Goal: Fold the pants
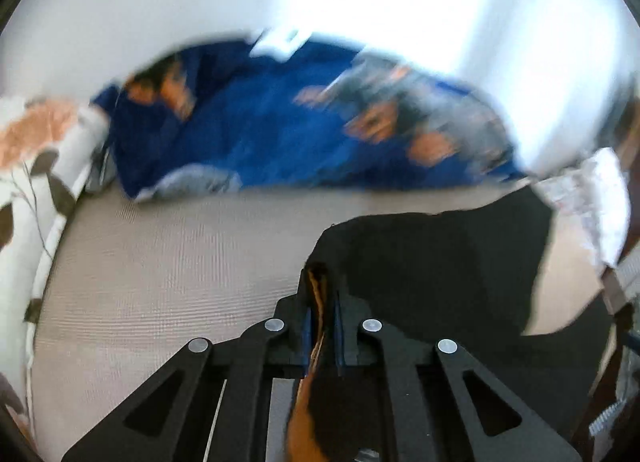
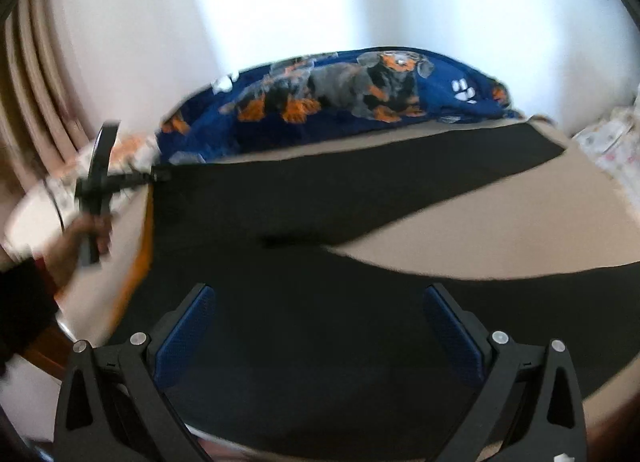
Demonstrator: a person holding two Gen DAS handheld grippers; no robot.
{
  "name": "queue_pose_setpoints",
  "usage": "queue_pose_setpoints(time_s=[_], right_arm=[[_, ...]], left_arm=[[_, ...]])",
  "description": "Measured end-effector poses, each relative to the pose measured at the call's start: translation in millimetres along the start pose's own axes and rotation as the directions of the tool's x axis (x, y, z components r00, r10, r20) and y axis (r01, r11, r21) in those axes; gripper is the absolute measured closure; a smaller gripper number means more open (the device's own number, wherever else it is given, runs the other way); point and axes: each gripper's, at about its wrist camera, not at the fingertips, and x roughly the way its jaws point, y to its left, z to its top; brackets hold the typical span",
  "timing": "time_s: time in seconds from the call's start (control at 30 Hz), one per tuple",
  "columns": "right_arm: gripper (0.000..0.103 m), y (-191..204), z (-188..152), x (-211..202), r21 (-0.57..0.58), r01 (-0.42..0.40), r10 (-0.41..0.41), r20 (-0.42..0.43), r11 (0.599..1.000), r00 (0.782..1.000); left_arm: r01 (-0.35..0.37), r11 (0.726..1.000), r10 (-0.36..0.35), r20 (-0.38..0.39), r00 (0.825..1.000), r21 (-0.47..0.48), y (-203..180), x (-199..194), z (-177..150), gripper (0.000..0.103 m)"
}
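Black pants (image 2: 320,198), orange-lined hem pinched in left hand-held gripper (image 1: 322,302); right hand-held gripper (image 2: 320,326) spread wide.

Both views are taken low over the bed (image 2: 480,222), facing the blue dog-print blanket (image 1: 260,134), pants (image 2: 320,202) shared.

Bed (image 2: 500,222), beige woven cover. Black pants (image 2: 320,202) spread flat across it, legs splayed toward 2 o'clock. Blue dog-print blanket (image 2: 360,102) bunched along far edge, 12 o'clock. Floral pillow (image 1: 36,166) at 9 o'clock.
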Motion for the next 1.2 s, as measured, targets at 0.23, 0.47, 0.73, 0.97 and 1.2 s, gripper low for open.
queue_pose_setpoints(time_s=[0.23, 0.47, 0.73, 0.97, 1.2], right_arm=[[0.0, -40.5, 66.2, 40.7, 0.28, -0.275, 0.291, -0.016, 0.92, 0.957], [0.008, -84.2, 115.0, 116.0, 0.53, -0.286, 0.366, -0.051, 0.798, 0.929], [0.095, -123.9, 104.0, 167.7, 0.69, -0.196, 0.376, -0.118, 0.696, 0.919], [0.096, -116.5, 54.6, 95.8, 0.614, -0.256, 0.365, -0.057, 0.747, 0.929], [0.097, -101.9, -23.0, 37.8, 0.608, -0.252, 0.36, -0.06, 0.753, 0.931]], left_arm=[[0.09, 0.989, -0.107, 0.143, 0.984, 0.122, -58.8, -92.3, -50.3, 0.094], [0.106, 0.984, -0.126, 0.133, 0.983, 0.146, -97.8, -126.4, -106.8, 0.093], [0.115, 0.991, -0.119, 0.057, 0.991, 0.063, -102.9, -128.0, -138.9, 0.092], [0.076, 0.996, -0.076, -0.007, 0.997, 0.037, -86.0, -139.0, -154.7, 0.09], [0.061, 0.998, -0.063, -0.096, 0.993, -0.024, -70.6, -141.5, -186.4, 0.09]])
